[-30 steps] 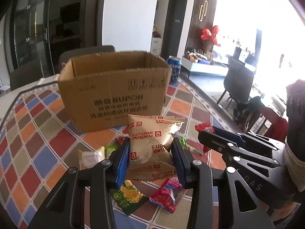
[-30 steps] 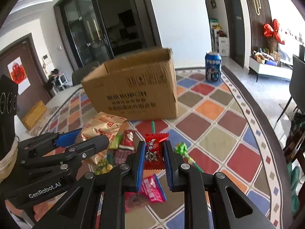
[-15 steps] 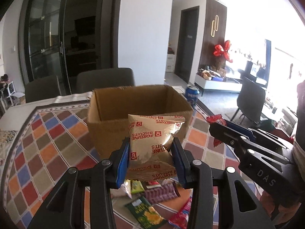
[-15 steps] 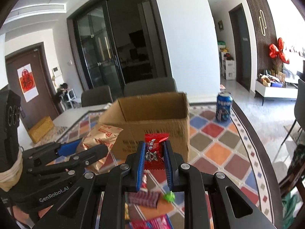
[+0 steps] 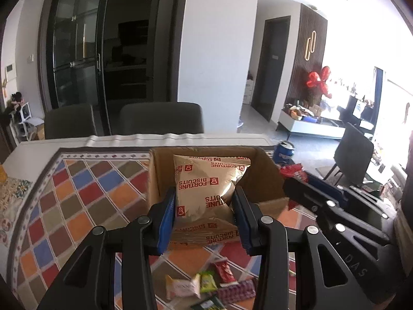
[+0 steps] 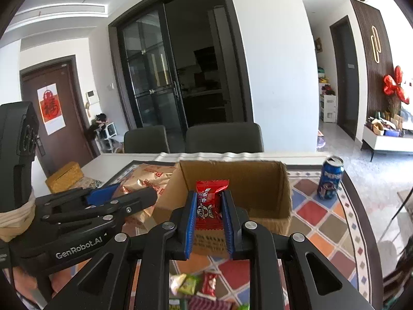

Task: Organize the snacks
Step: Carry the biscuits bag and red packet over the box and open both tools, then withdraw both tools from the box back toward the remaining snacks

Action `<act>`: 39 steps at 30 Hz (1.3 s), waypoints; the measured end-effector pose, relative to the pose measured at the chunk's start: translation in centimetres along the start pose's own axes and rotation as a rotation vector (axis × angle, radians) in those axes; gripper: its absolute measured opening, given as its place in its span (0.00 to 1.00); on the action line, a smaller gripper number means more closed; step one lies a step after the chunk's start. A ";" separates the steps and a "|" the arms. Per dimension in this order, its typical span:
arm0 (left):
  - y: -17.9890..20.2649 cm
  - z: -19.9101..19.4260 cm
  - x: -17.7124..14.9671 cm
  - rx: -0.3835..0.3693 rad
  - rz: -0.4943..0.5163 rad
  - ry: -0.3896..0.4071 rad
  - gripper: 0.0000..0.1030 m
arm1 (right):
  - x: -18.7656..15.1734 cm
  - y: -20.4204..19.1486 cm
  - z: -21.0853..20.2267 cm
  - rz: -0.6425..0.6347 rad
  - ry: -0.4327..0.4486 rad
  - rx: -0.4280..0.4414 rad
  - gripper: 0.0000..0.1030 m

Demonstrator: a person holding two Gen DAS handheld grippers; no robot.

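Observation:
My left gripper [image 5: 204, 199] is shut on a gold Fortune Biscuits bag [image 5: 206, 188], held up in front of the open cardboard box [image 5: 268, 178]. My right gripper [image 6: 207, 201] is shut on a small red candy packet [image 6: 207, 201] and hovers at the near rim of the same box [image 6: 258, 180]. In the left wrist view the right gripper [image 5: 296, 180] reaches in from the right with the red packet [image 5: 293, 170]. The right wrist view shows the left gripper [image 6: 129, 193] at the left with the gold bag [image 6: 147, 180].
Several loose snack packets [image 5: 206, 284] lie on the chequered tablecloth [image 5: 77, 201] below the grippers, also seen as packets [image 6: 196, 284] in the right wrist view. A blue Pepsi can [image 6: 330, 178] stands right of the box. Two dark chairs [image 6: 222, 137] stand behind the table.
Both grippers have risen and moved toward the box with their snacks still gripped. The box opening is now seen from above, and the loose packets have dropped low in both views.

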State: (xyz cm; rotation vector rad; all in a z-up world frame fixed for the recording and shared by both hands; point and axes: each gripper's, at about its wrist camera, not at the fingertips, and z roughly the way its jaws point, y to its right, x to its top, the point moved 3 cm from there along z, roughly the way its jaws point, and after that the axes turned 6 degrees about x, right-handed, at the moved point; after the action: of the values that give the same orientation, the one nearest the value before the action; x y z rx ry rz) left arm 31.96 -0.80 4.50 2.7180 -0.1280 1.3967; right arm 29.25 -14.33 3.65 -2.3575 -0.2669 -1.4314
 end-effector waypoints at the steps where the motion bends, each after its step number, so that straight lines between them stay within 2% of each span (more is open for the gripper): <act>1: -0.3 0.4 0.3 0.007 0.001 -0.004 0.41 | 0.3 0.0 0.4 -0.003 -0.001 -0.001 0.20; 12: -2.0 5.2 2.9 0.044 -0.003 -0.079 0.41 | 3.1 0.6 5.4 -0.014 -0.041 -0.022 0.20; 25: -1.8 10.5 4.3 0.021 -0.006 -0.207 0.41 | 4.2 1.7 9.4 -0.044 -0.112 -0.055 0.20; 28: -1.4 10.9 4.9 0.036 0.017 -0.218 0.46 | 4.3 2.0 10.0 -0.036 -0.129 -0.054 0.20; 29: -1.3 10.8 5.0 0.051 0.025 -0.212 0.54 | 4.4 2.1 10.0 -0.028 -0.127 -0.048 0.21; 30: -1.4 10.6 5.2 0.073 0.030 -0.203 0.58 | 4.5 2.3 10.0 -0.015 -0.123 -0.042 0.28; 32: -1.6 10.1 5.3 0.078 0.030 -0.188 0.59 | 4.6 2.8 10.1 0.009 -0.131 -0.049 0.40; 39: -1.6 8.1 4.3 0.116 0.059 -0.161 0.62 | 4.0 3.6 8.5 0.006 -0.110 -0.095 0.40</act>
State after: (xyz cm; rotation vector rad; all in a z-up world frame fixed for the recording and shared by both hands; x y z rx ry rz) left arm 41.16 -0.22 3.28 2.9445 -0.1420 1.2338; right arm 39.22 -14.27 2.89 -2.5164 -0.2251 -1.3410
